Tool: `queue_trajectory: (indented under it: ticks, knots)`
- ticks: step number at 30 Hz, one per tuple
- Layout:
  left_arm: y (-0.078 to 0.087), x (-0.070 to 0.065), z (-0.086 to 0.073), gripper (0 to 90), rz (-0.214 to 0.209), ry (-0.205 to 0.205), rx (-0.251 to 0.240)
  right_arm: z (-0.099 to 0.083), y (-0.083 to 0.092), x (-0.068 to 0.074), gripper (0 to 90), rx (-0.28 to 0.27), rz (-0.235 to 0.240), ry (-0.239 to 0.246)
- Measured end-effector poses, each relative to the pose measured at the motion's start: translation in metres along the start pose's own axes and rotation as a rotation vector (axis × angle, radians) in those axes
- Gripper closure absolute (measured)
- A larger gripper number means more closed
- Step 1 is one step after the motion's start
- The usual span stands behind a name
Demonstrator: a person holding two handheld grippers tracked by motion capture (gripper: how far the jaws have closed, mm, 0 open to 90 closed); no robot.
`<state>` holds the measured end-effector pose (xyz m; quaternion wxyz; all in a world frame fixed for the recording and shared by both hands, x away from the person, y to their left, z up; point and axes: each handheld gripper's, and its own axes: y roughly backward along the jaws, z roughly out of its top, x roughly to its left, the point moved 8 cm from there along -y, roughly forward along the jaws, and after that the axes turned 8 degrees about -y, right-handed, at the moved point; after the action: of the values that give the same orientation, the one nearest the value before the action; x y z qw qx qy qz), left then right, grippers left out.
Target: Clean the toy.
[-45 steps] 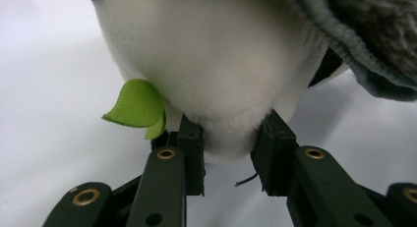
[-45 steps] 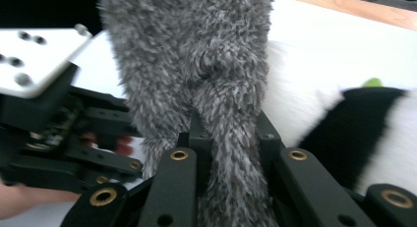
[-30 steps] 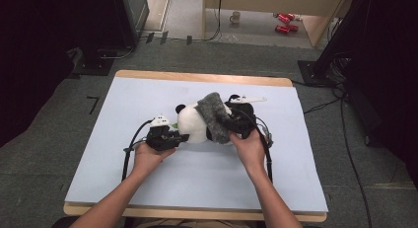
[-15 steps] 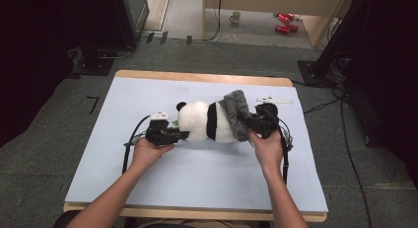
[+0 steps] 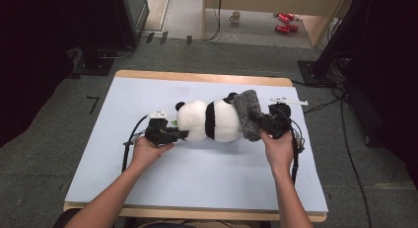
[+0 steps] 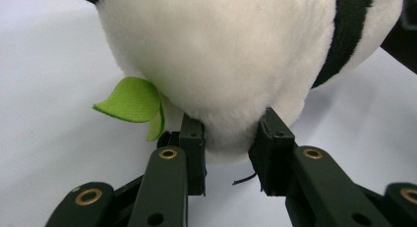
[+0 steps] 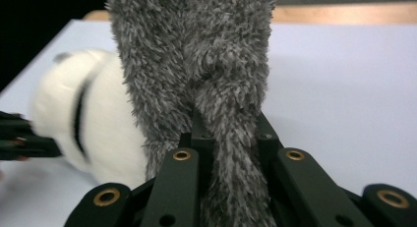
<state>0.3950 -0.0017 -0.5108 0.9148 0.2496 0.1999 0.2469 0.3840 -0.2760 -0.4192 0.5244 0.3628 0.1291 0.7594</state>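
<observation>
Panda plush [image 5: 212, 121] mid-frame on counter [image 5: 197, 173], left tool [image 5: 178, 134] clamped on its white end, right tool [image 5: 255, 120] pinching grey fuzzy cloth [image 5: 246, 113] at centre-right, green leaf tag [image 6: 129, 100] by left tool.

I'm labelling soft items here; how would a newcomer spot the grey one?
Start at the light blue table mat, then find the plush panda lying mid-mat. At its right end sits the grey furry cloth, pinched by the right gripper: shaggy and grey, unlike the smooth black-and-white plush.
</observation>
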Motion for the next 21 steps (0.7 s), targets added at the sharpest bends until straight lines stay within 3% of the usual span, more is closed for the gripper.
queue_trajectory:
  ticks: [1,2,4,5,7,8,9,11,21]
  knots:
    - [0.000,-0.001,0.000,70.0,-0.004,-0.003,0.002,0.006,0.006,0.013,78.8,-0.021,0.031,0.012]
    - [0.000,-0.002,0.000,70.0,-0.005,-0.004,0.002,0.006,0.006,0.013,78.8,-0.021,0.031,0.012]
    - [0.000,-0.003,-0.001,70.0,-0.001,-0.012,0.002,0.008,0.008,0.034,78.8,-0.031,0.071,0.044]
    - [0.000,-0.003,-0.001,69.9,-0.001,-0.012,0.002,0.008,0.008,0.034,78.8,-0.031,0.071,0.044]
    - [0.000,-0.005,-0.001,70.0,0.002,-0.017,0.000,0.006,0.004,0.049,78.8,-0.020,0.097,0.067]
    - [0.000,-0.006,-0.001,70.1,0.003,-0.022,-0.002,0.001,-0.002,0.063,78.8,0.000,0.114,0.092]
    - [0.000,-0.008,-0.001,70.1,0.003,-0.025,-0.003,0.001,-0.002,0.063,78.8,0.000,0.114,0.092]
    - [-0.002,-0.015,-0.003,70.1,0.000,-0.037,-0.004,-0.007,-0.015,0.080,78.7,0.036,0.135,0.128]
    - [-0.003,-0.029,-0.006,70.1,0.042,-0.073,-0.039,-0.030,-0.044,0.118,78.6,0.122,0.201,0.181]
